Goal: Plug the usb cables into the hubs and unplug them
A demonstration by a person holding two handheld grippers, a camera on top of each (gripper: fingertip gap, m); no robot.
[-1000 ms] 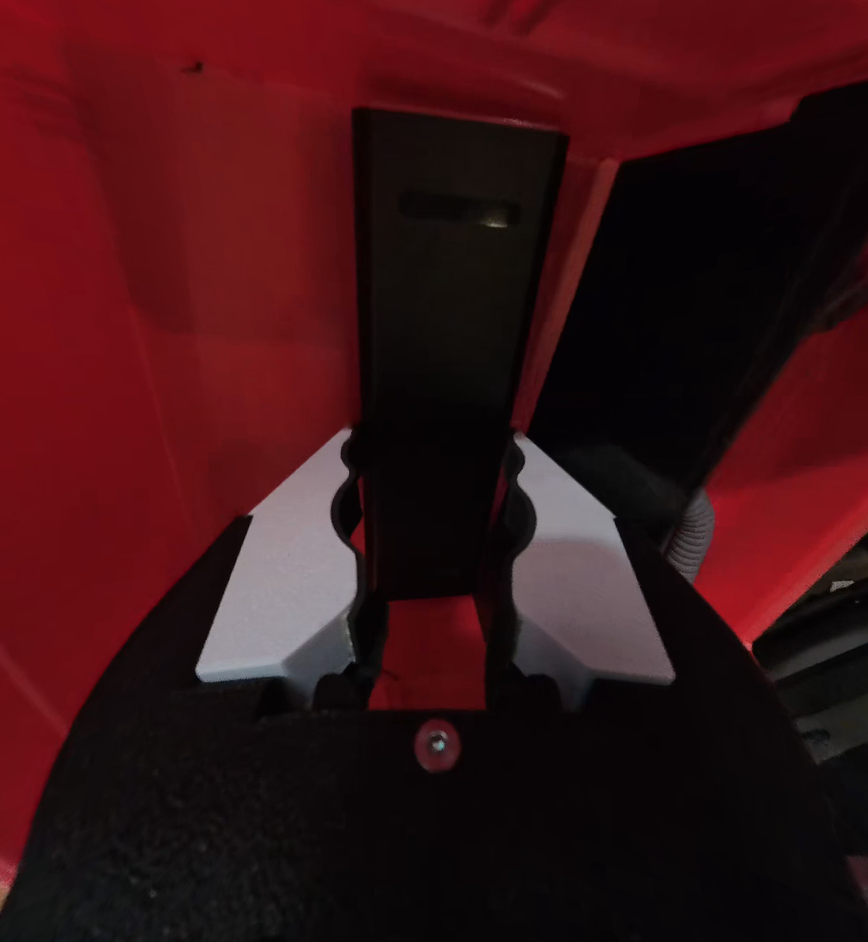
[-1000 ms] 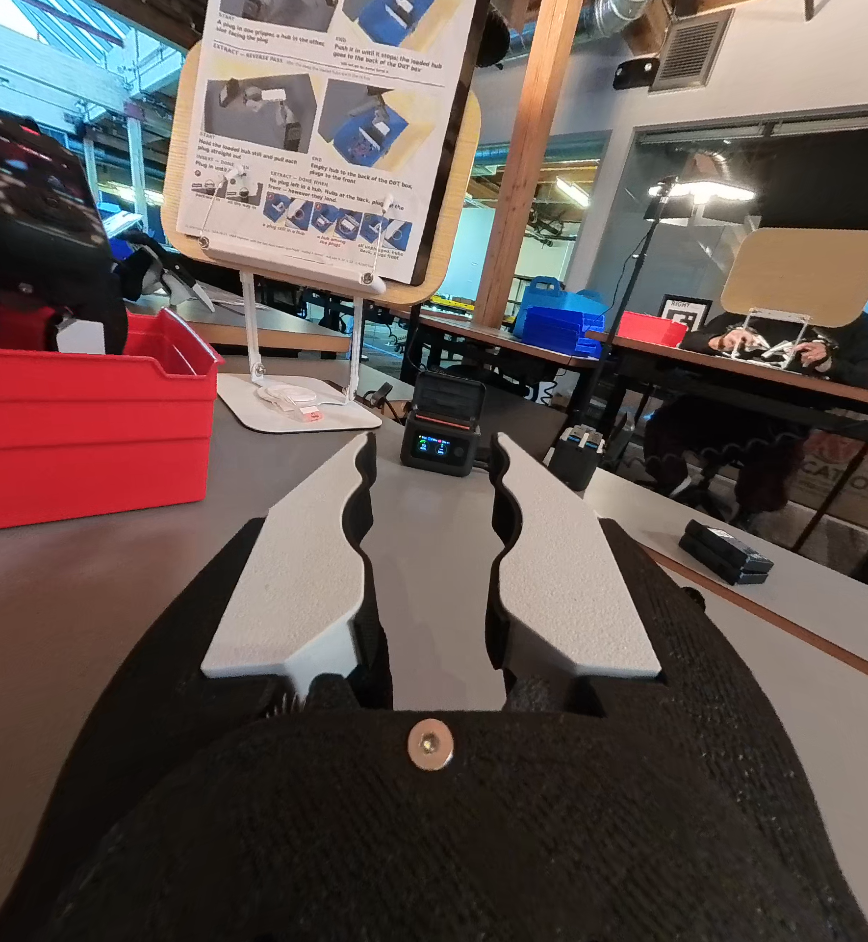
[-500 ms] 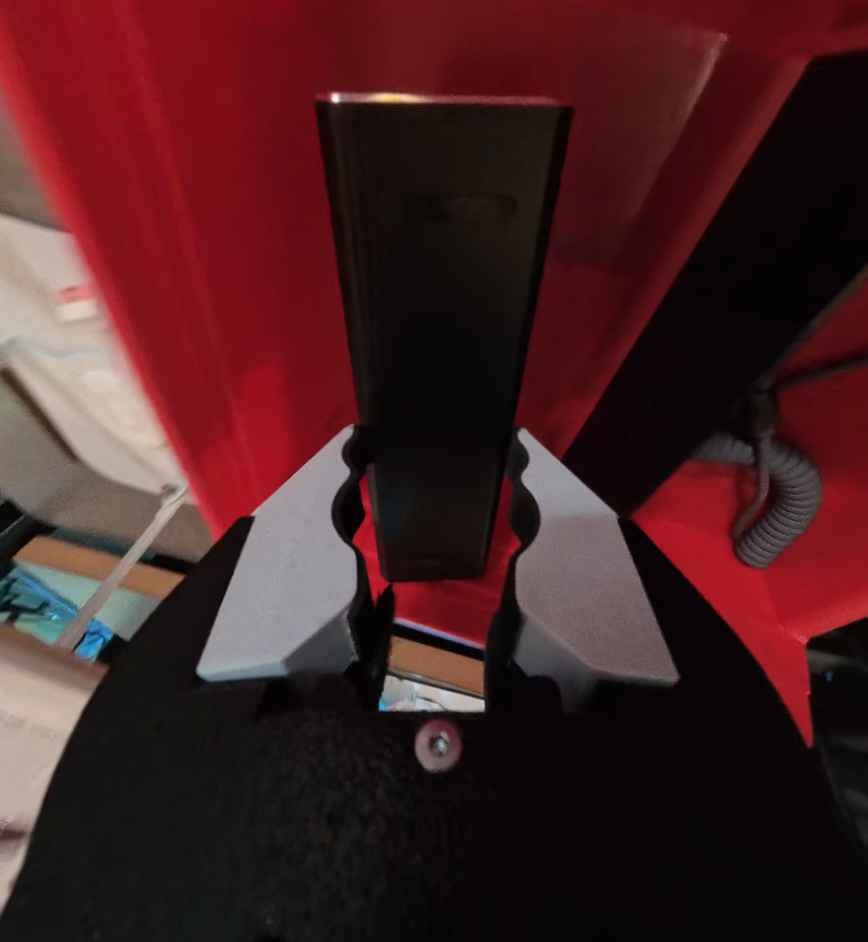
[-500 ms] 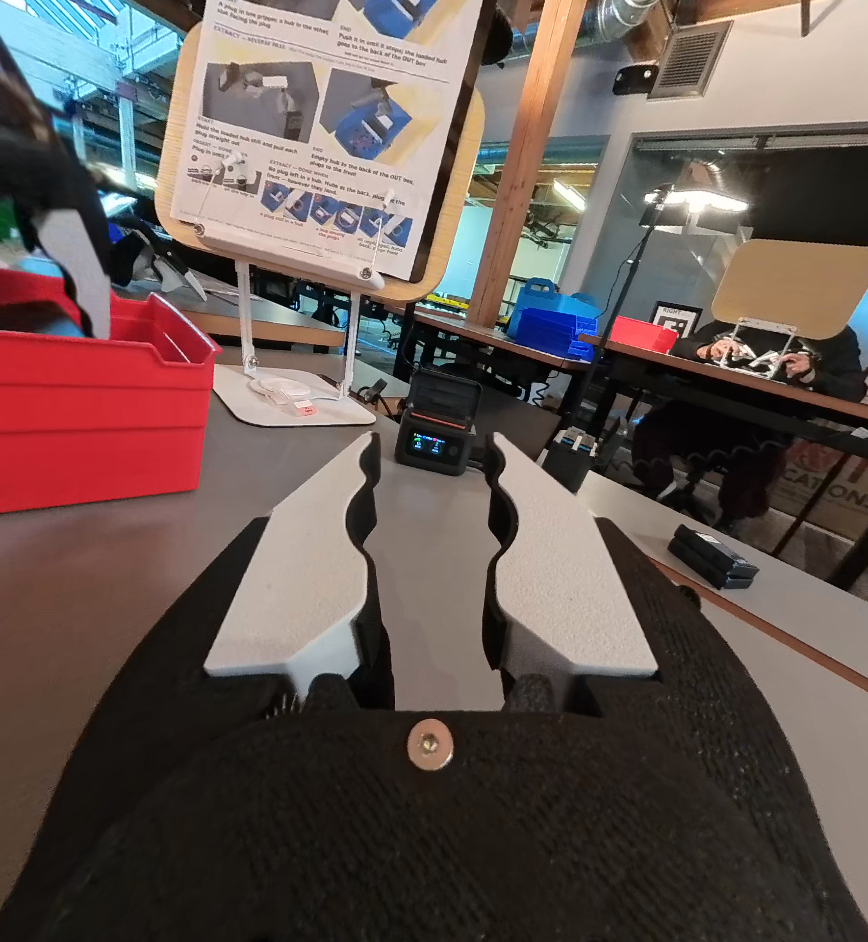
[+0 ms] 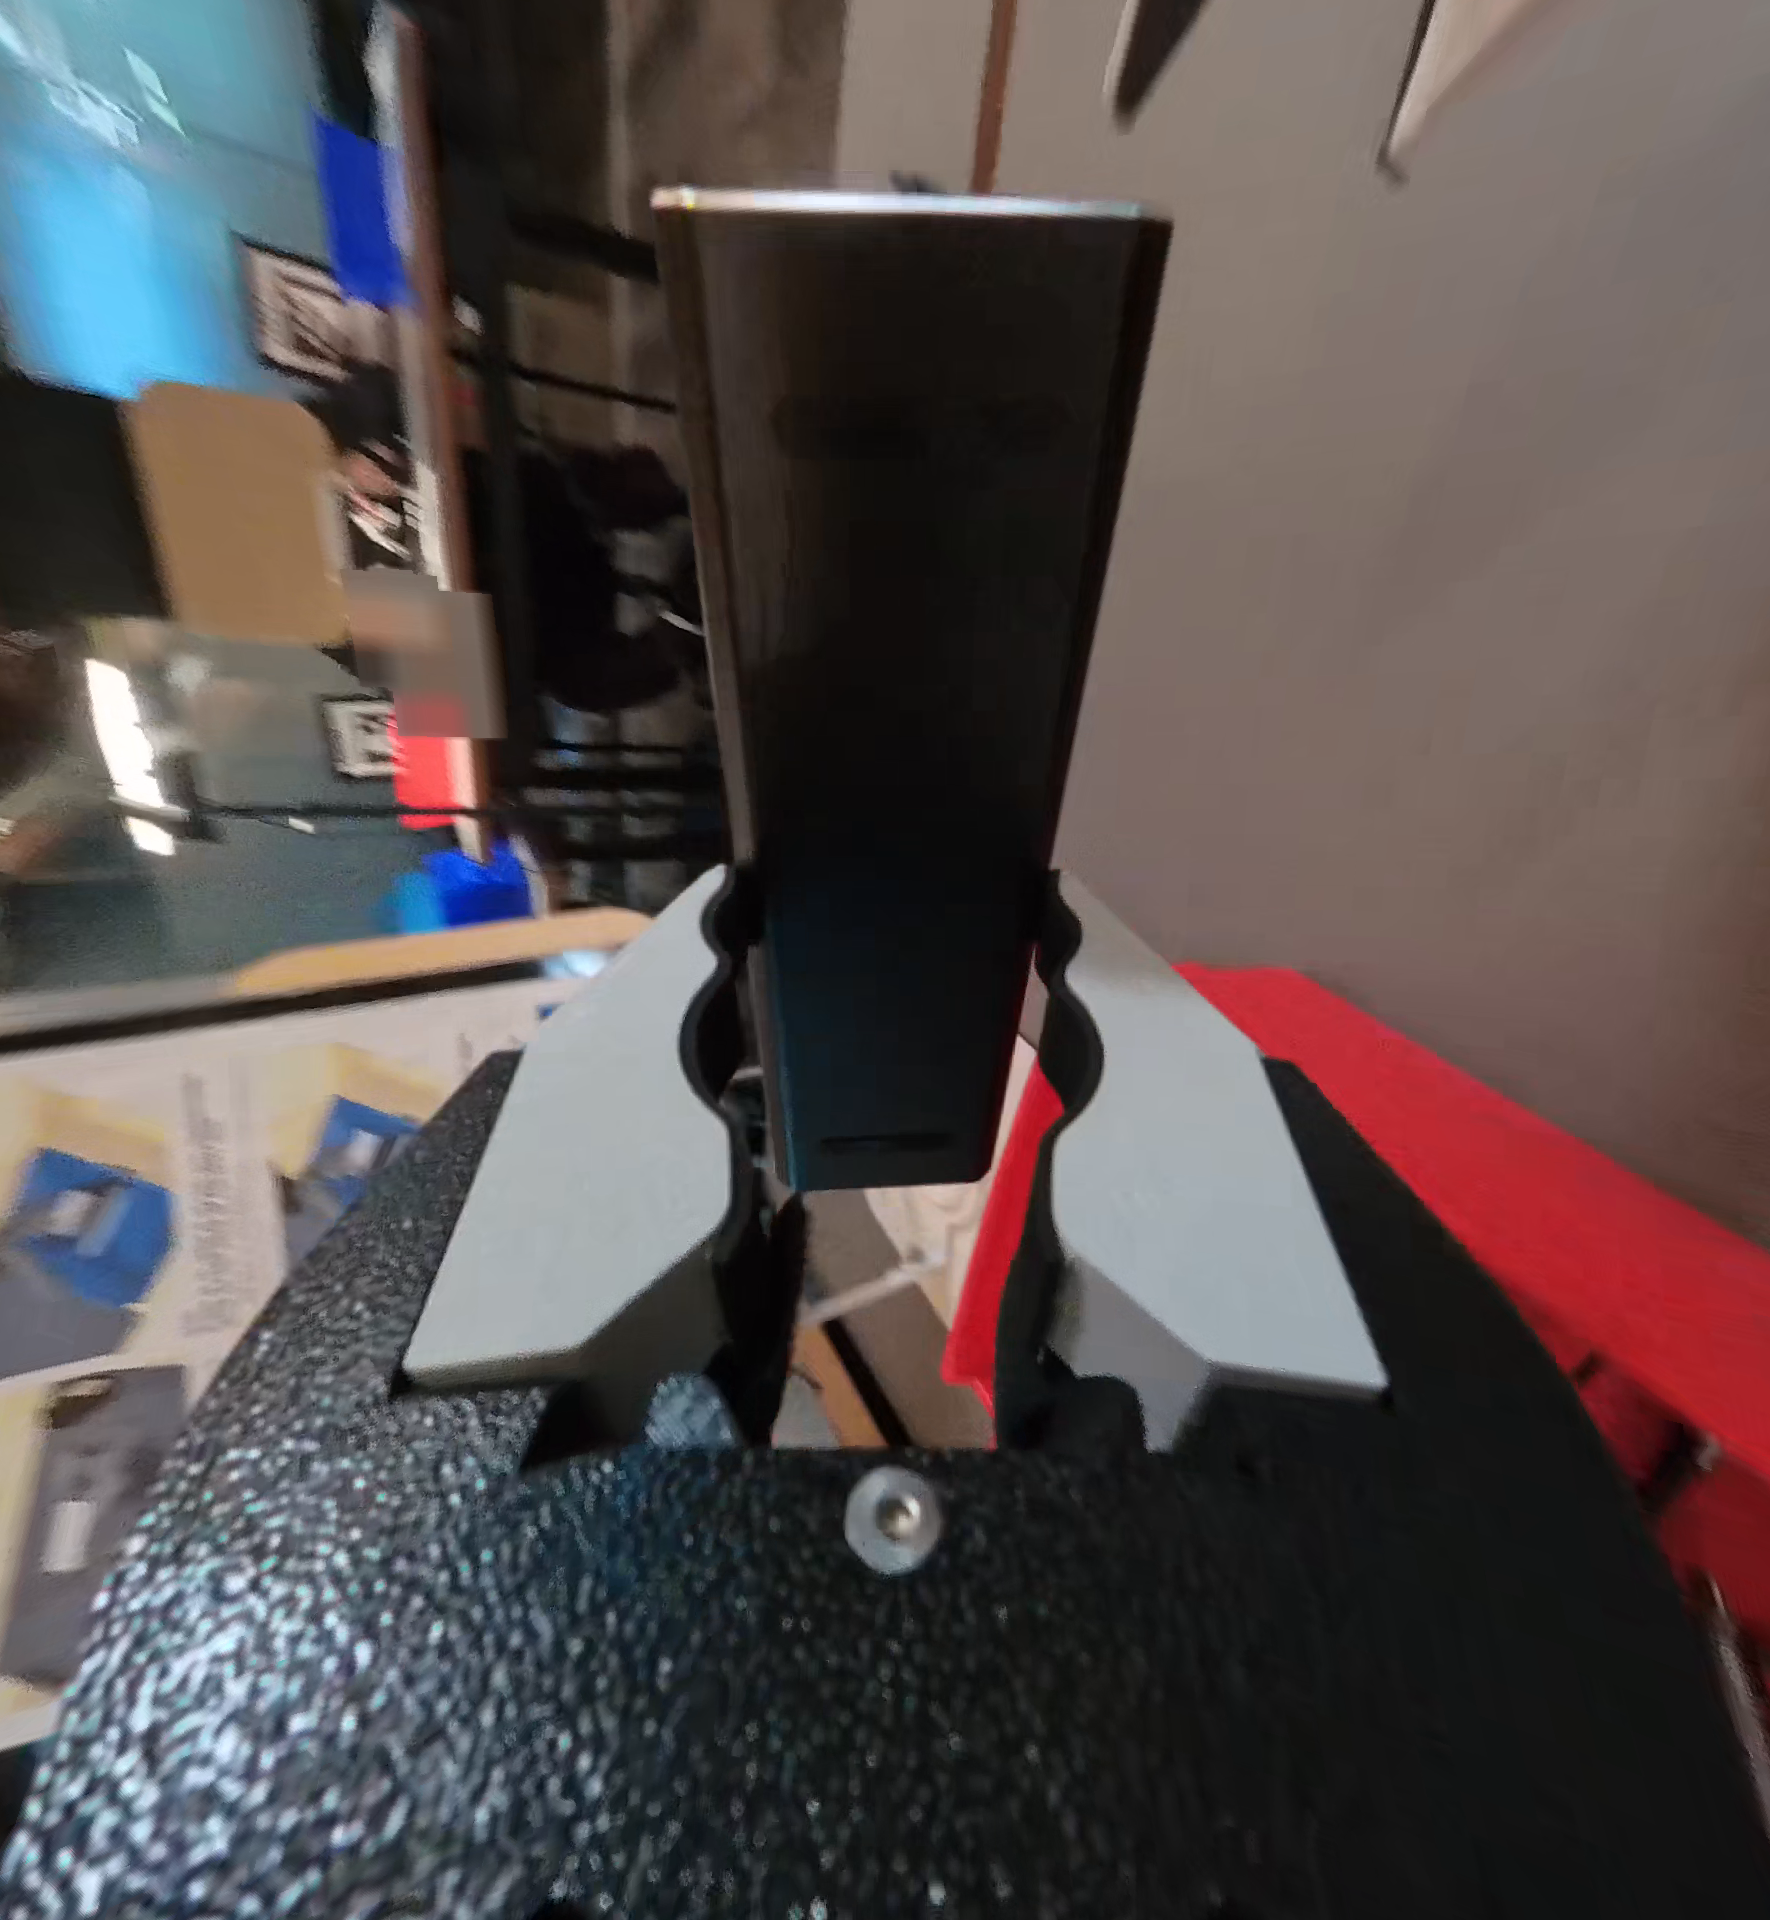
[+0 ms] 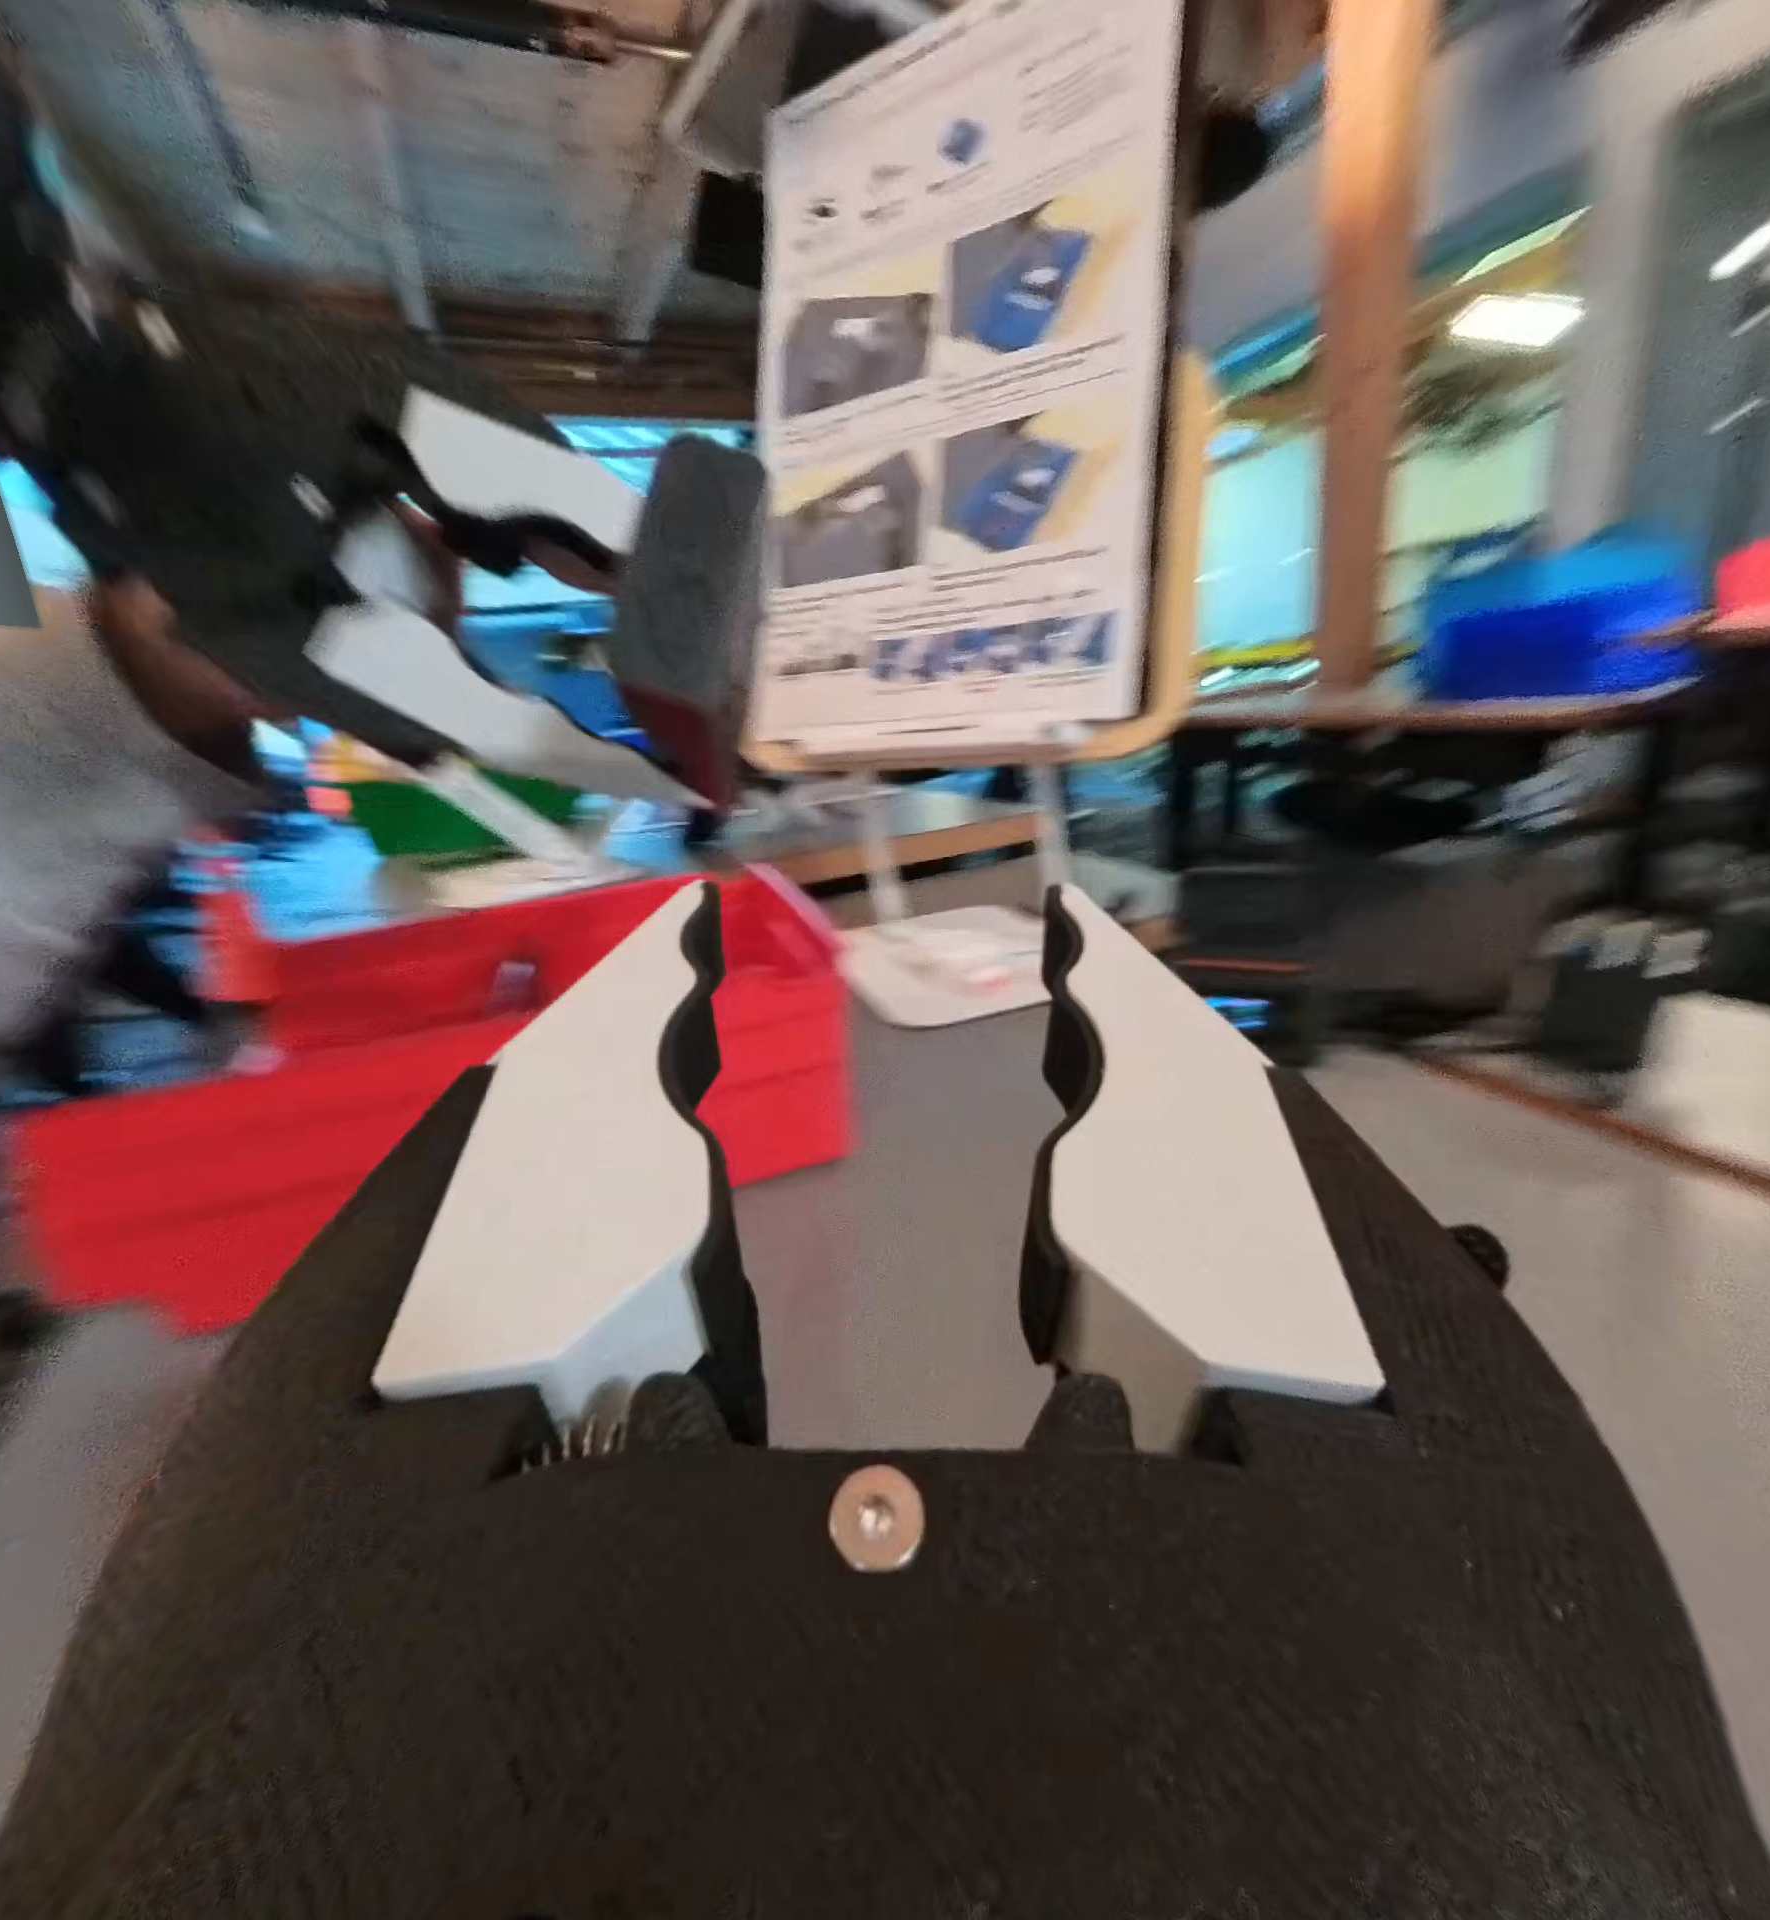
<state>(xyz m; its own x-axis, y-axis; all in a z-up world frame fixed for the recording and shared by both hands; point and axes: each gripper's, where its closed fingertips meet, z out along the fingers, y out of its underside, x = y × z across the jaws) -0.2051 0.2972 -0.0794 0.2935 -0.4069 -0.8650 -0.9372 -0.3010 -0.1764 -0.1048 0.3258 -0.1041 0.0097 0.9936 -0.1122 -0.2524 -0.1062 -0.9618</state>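
Now the left gripper (image 5: pixel 896 966) is clamped on a black hub (image 5: pixel 912 644), fingers pressed against both long sides near its rear end. The hub is held in the air, above and beside the red bin (image 5: pixel 1483 1195), clear of its walls. Its long axis runs straight out along the fingers, the far end pointing away from the gripper; a slot shows on the upper face near that end, another near the held end. From the right wrist view the same hub (image 6: pixel 694 603) hangs in front of the instruction board (image 6: pixel 964 395), blurred, its long axis closer to upright than level.

The right gripper (image 6: pixel 876 914) is empty, its fingers standing at a middling gap, low over the grey table (image 6: pixel 1483 1247), aimed toward the bin (image 6: pixel 424 1122).

To my eye this is the fetching step: a hub is in hand, no cable is. I can see no cable or plug in either view. The next move, I'd judge, calls for the right gripper to find and pinch a plug, then square it to a port while the left holds the hub steady. Which face carries the ports I cannot tell for sure; the blur hides that.
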